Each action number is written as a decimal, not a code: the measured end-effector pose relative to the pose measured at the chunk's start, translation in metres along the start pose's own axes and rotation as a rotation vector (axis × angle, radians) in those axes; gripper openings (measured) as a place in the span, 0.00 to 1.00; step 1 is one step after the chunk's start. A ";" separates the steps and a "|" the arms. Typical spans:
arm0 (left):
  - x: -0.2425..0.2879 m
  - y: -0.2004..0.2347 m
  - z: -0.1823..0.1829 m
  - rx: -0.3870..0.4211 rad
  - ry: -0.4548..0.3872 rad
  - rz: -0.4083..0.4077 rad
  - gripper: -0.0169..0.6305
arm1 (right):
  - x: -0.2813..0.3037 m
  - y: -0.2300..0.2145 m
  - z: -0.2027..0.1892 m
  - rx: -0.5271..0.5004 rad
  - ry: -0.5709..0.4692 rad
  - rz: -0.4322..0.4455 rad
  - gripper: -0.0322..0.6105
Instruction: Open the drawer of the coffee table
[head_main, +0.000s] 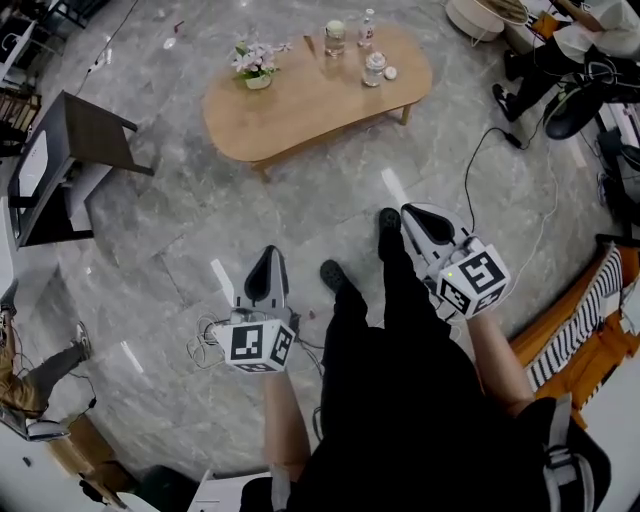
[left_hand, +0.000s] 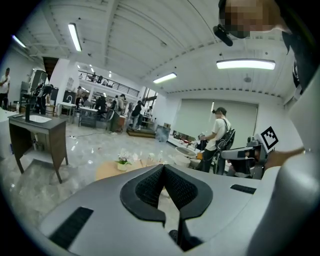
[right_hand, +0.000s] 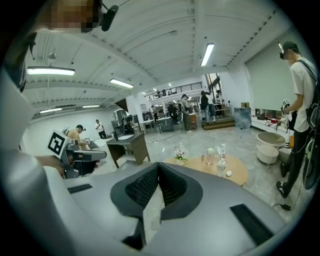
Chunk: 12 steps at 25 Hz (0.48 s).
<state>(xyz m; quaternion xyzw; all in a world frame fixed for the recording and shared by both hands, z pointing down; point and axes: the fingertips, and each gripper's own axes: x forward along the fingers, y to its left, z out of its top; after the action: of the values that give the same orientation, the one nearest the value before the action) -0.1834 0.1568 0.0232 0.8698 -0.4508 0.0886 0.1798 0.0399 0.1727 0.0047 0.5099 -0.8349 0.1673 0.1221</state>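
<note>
Coffee table well ahead of shut jaws

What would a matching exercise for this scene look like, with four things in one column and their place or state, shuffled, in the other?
Things:
1 flower pot
2 clear jars
3 dark desk
4 left gripper

Places or states, as the head view shows them:
a shut, nothing between the jaws
b on the floor, left of the coffee table
c on the coffee table's left half
d on the coffee table's right half

Pairs: 1-c, 2-d, 3-b, 4-a
</note>
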 end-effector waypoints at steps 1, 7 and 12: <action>0.010 0.002 0.000 0.000 0.006 0.003 0.05 | 0.008 -0.008 0.000 -0.001 0.005 0.007 0.07; 0.082 0.006 0.011 -0.014 0.034 0.041 0.05 | 0.062 -0.068 0.012 0.013 0.031 0.064 0.07; 0.151 0.015 0.005 -0.040 0.060 0.092 0.05 | 0.120 -0.125 0.004 0.045 0.058 0.122 0.07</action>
<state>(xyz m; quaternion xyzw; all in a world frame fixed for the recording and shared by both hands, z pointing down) -0.1081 0.0333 0.0699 0.8414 -0.4863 0.1139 0.2065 0.0975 0.0204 0.0650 0.4557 -0.8565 0.2080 0.1244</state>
